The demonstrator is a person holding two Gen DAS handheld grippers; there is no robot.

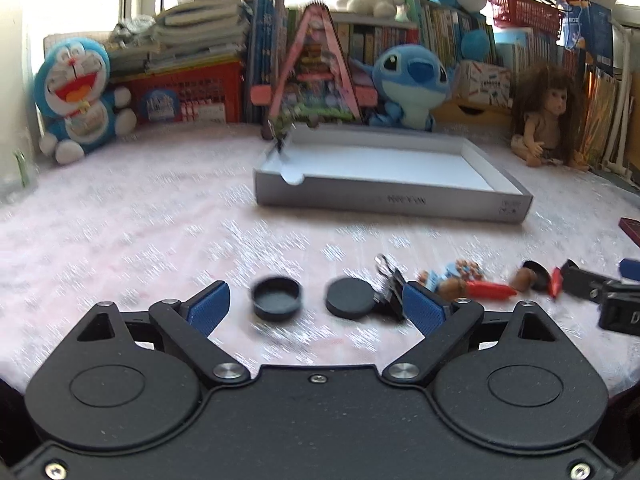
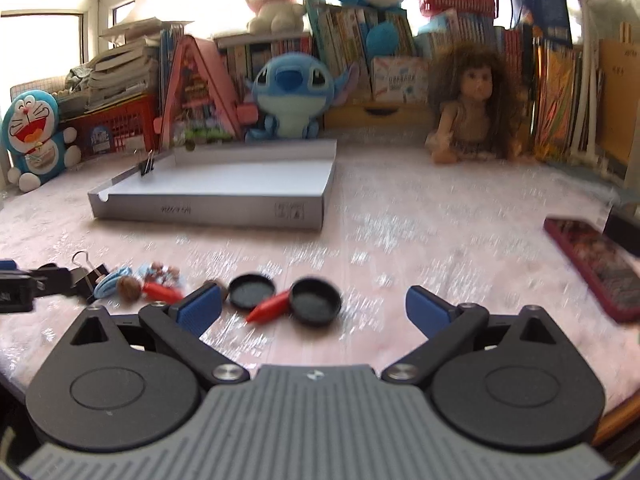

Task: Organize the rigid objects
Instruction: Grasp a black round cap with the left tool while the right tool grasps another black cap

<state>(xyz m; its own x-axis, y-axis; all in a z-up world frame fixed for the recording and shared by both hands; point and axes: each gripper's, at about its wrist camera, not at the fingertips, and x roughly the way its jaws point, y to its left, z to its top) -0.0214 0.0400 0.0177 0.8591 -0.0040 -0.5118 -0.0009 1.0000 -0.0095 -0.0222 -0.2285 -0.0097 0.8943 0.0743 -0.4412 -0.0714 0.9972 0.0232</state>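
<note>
Centering my wide-open, empty left tool [image 1: 316, 306] on the black cap [image 1: 277, 298] at lower middle, I close squarely; right tool [image 2: 312, 308] gapes empty.

In your left wrist view the tray [image 1: 394, 198] sits at centre on the bench [image 1: 140, 216], two round caps [image 1: 276, 298] side by side below it, a binder clip [image 1: 390, 280] and figurine [image 1: 452, 276] to their right.

motion-blurred figurine [image 1: 452, 278], dark red case [image 1: 631, 229] cut by edge
</note>
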